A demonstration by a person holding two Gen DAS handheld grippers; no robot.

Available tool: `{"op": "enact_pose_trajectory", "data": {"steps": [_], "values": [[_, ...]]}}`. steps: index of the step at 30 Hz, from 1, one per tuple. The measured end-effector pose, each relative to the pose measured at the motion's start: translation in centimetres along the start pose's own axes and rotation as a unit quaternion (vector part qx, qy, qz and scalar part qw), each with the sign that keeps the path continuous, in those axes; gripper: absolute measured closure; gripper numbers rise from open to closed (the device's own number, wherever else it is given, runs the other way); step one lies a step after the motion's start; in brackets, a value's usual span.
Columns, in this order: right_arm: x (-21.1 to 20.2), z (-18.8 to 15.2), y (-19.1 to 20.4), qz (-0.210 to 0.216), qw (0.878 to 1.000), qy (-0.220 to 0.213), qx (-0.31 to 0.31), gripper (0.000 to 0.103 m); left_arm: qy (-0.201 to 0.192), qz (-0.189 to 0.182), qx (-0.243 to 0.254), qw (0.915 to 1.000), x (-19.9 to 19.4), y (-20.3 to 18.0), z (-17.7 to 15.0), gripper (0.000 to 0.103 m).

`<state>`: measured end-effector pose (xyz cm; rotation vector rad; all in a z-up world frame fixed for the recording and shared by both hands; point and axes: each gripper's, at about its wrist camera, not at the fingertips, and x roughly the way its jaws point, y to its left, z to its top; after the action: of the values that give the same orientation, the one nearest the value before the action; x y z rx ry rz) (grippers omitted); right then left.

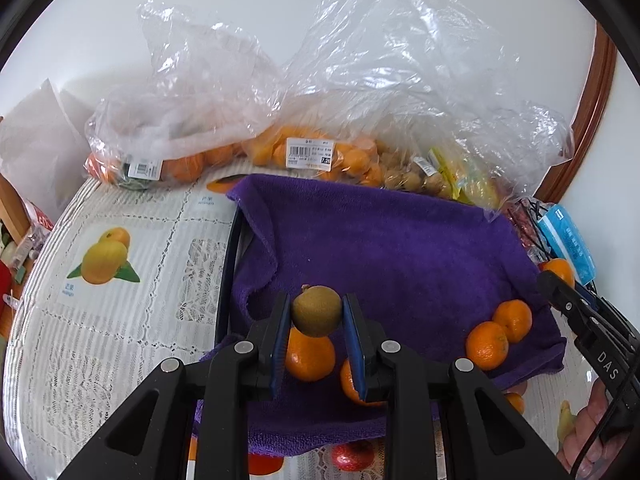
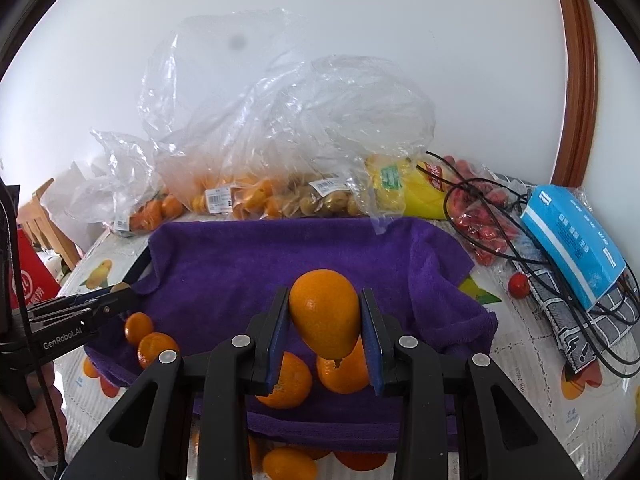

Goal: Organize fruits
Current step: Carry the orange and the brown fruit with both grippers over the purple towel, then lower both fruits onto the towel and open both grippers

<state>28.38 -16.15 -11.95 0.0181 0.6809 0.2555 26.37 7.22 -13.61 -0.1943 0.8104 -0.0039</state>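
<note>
My left gripper (image 1: pixel 317 312) is shut on a small brown-green round fruit (image 1: pixel 316 310), held above the purple towel (image 1: pixel 400 240). Under it lie a tangerine (image 1: pixel 310 356) and a second one (image 1: pixel 350 384) partly hidden by the finger. Two more tangerines (image 1: pixel 500 334) rest at the towel's right edge. My right gripper (image 2: pixel 325 316) is shut on an orange pear-shaped citrus fruit (image 2: pixel 325 312), also over the purple towel (image 2: pixel 280 256). Below it sit two tangerines (image 2: pixel 288 382), (image 2: pixel 344 372). The left gripper (image 2: pixel 114 300) shows at the left of the right wrist view, the right gripper's arm (image 1: pixel 576 308) at the right of the left wrist view.
Clear plastic bags of oranges (image 1: pixel 304 152), small brown fruits (image 2: pixel 320 198) and bananas (image 2: pixel 400 188) stand behind the towel against the wall. A blue tissue pack (image 2: pixel 572 240), black cables (image 2: pixel 500 216), a bag of red fruits (image 2: pixel 484 224) and one loose red fruit (image 2: pixel 519 285) lie at the right.
</note>
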Motion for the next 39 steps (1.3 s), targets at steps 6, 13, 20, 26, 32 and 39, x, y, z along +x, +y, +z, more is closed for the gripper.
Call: {"op": "enact_pose_trajectory", "data": {"steps": [6,13,20,26,32,39], "values": [[0.7,-0.4,-0.9,-0.013,1.000,0.006,0.007,0.069,0.009,0.001,-0.010,0.9999,0.7,0.5,-0.3,0.078],[1.5,-0.7,-1.0,-0.016,1.000,0.018,0.007,0.069,0.013,0.003,-0.014,0.9998,1.1,0.7,-0.4,0.078],[2.2,-1.1,-0.6,-0.014,0.999,0.030,0.000,0.069,0.011,-0.004,-0.014,0.9998,0.9,0.6,-0.5,0.078],[2.4,-1.3,0.0,-0.014,0.999,0.029,-0.009,0.069,0.006,-0.009,-0.003,0.9999,0.6,0.1,-0.6,0.078],[2.6,-1.4,0.1,-0.013,0.999,0.028,-0.011,0.069,0.007,-0.012,-0.001,0.9999,0.5,-0.2,-0.7,0.078],[2.6,-1.6,0.7,-0.016,0.999,0.025,-0.024,0.069,0.007,-0.016,0.003,0.9999,0.5,-0.5,-0.9,0.078]]}}
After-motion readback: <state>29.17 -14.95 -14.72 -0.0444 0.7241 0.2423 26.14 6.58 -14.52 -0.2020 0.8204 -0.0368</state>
